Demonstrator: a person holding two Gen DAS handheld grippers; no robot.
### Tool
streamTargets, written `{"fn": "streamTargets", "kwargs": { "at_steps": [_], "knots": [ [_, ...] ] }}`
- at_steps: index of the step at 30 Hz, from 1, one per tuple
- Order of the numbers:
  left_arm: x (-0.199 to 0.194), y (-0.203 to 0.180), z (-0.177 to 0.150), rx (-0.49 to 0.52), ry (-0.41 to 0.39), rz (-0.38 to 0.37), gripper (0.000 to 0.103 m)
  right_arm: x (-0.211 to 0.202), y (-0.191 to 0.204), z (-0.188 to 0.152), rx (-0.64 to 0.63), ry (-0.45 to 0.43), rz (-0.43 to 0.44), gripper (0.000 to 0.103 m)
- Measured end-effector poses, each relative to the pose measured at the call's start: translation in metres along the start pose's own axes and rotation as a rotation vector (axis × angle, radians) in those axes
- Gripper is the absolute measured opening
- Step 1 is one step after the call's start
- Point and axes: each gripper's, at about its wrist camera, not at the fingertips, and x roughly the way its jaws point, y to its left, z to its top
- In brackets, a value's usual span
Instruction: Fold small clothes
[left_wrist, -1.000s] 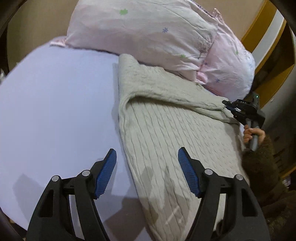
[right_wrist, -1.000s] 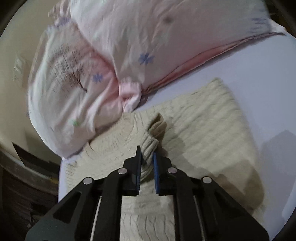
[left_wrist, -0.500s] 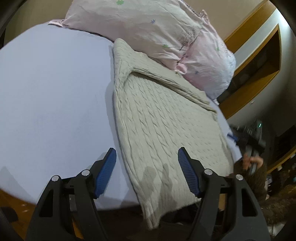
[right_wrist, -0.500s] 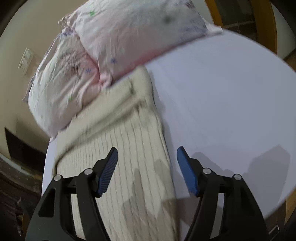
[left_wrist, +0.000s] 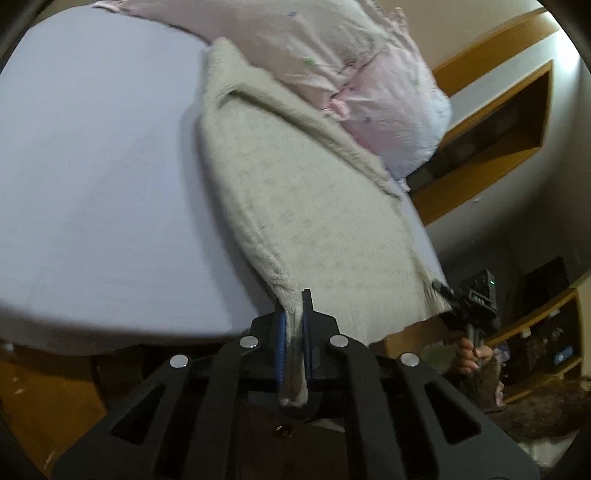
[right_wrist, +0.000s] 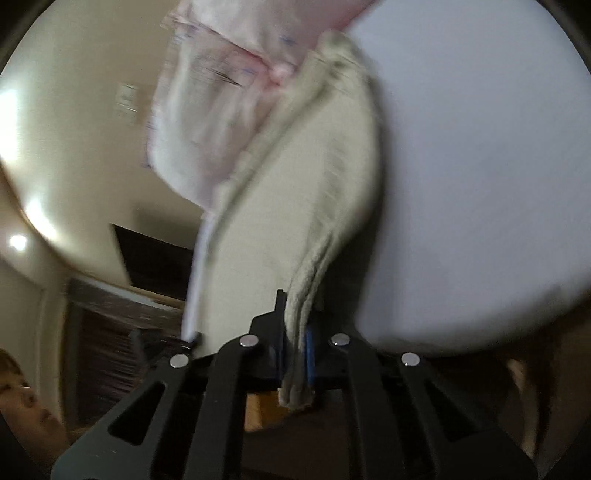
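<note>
on the lavender bed sheet (left_wrist: 96, 177) lies the cream knit sweater (left_wrist: 295, 206), its far end against the pink pillows (left_wrist: 373, 92). left gripper (left_wrist: 293, 314) is clamped on the near left corner; right gripper (right_wrist: 295, 325) pinches the bunched near right corner, both corners lifted off the bed edge.

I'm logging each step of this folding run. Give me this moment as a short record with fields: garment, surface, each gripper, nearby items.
garment: cream knit sweater, sleeve folded across its top, lying lengthwise
surface: bed with lavender sheet
left gripper: shut on a near hem corner of the sweater
right gripper: shut on the other near hem corner
nearby: pink pillow against the sweater's far end
image quality: right wrist view is blurred
</note>
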Motion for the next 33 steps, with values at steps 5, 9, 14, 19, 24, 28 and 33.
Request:
{"fn": "streamTargets", "kwargs": {
  "at_steps": [5,9,14,19,24,28,33],
  "knots": [
    [-0.012,-0.004,0.073,0.001,-0.120,-0.079,0.007,0.009,0.043,0.083,-0.056,-0.149,0.144,0.007],
    [0.008,0.028,0.165,-0.144,-0.274,-0.052,0.007,0.052,0.039,0.169,-0.013,-0.244,0.135,0.008],
    [0.078,0.080,0.239,-0.311,-0.254,0.053,0.007,0.123,-0.038,0.241,0.229,-0.239,-0.039,0.008],
    [0.093,0.083,0.254,-0.286,-0.236,0.052,0.007,0.136,-0.050,0.251,0.288,-0.247,0.012,0.007],
    [0.098,0.095,0.270,-0.353,-0.240,-0.009,0.007,0.141,-0.050,0.274,0.343,-0.302,0.030,0.071],
    [0.073,0.109,0.261,-0.422,-0.274,-0.099,0.038,0.124,-0.025,0.266,0.216,-0.349,0.035,0.093],
    [0.039,0.097,0.232,-0.319,-0.309,0.006,0.078,0.096,-0.013,0.237,0.028,-0.382,0.050,0.098]
  ]
}}
